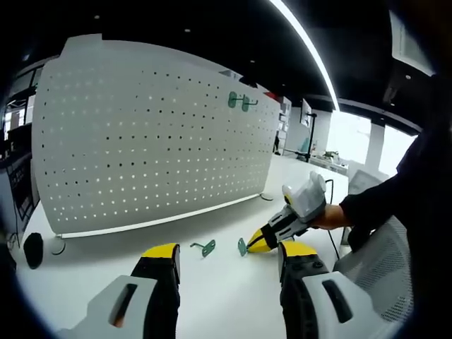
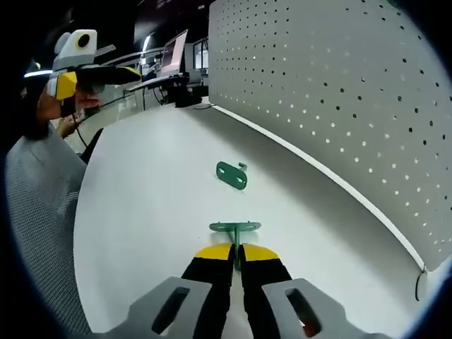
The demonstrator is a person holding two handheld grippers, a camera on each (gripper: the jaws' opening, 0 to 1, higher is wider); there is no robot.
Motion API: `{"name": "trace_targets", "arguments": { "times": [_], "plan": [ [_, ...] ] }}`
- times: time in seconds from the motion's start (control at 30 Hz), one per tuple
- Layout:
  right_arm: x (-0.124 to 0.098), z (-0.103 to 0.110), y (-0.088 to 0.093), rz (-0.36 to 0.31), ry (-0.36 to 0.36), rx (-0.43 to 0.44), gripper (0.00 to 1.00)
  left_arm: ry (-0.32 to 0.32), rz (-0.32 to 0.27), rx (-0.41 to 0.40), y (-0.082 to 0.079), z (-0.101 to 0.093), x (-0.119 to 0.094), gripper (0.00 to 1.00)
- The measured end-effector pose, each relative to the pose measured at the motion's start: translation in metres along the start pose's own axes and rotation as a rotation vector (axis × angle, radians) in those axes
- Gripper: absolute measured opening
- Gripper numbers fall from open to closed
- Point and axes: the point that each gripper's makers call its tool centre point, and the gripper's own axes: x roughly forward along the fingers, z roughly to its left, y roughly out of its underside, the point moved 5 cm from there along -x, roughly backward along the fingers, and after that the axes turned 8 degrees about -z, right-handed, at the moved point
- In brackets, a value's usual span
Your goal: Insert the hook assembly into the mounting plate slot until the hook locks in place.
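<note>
White and wide, the counter (image 2: 141, 212) carries a pegboard (image 1: 155, 134) that stands upright ahead of both claws, and two green hooks (image 1: 241, 102) already hang near its upper far corner.

The right claw (image 2: 236, 248) has its jaws pressed together on the stem of a green hook (image 2: 235, 227), whose flat end points forward, away from the claw. A second green piece (image 2: 232, 175) lies flat on the counter, a little ahead of this claw and not touching it. The left claw (image 1: 229, 256) is held with its jaws apart, with nothing between them, low over the counter.

To do this step well, I think the right claw should keep a firm grip, lift the hook without twisting it, and bring the flat end square to the board. The left claw is free to steady the board if it tips.
</note>
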Motion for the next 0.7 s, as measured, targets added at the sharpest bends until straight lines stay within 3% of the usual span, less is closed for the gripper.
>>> {"name": "trace_targets", "arguments": {
  "times": [0.17, 0.43, 0.7],
  "plan": [
    [-0.003, 0.0, -0.011, -0.026, 0.01, 0.0, 0.01, -0.009, 0.016, 0.005, 0.003, 0.002, 0.0, 0.57],
    [-0.007, 0.015, -0.044, -0.066, -0.016, -0.1, 0.01, -0.033, 0.012, 0.031, 0.0, 0.004, -0.003, 0.54],
    [-0.015, 0.033, -0.071, -0.101, -0.045, -0.184, 0.01, -0.007, 0.047, 0.009, 0.003, -0.01, 0.012, 0.48]
  ]
}}
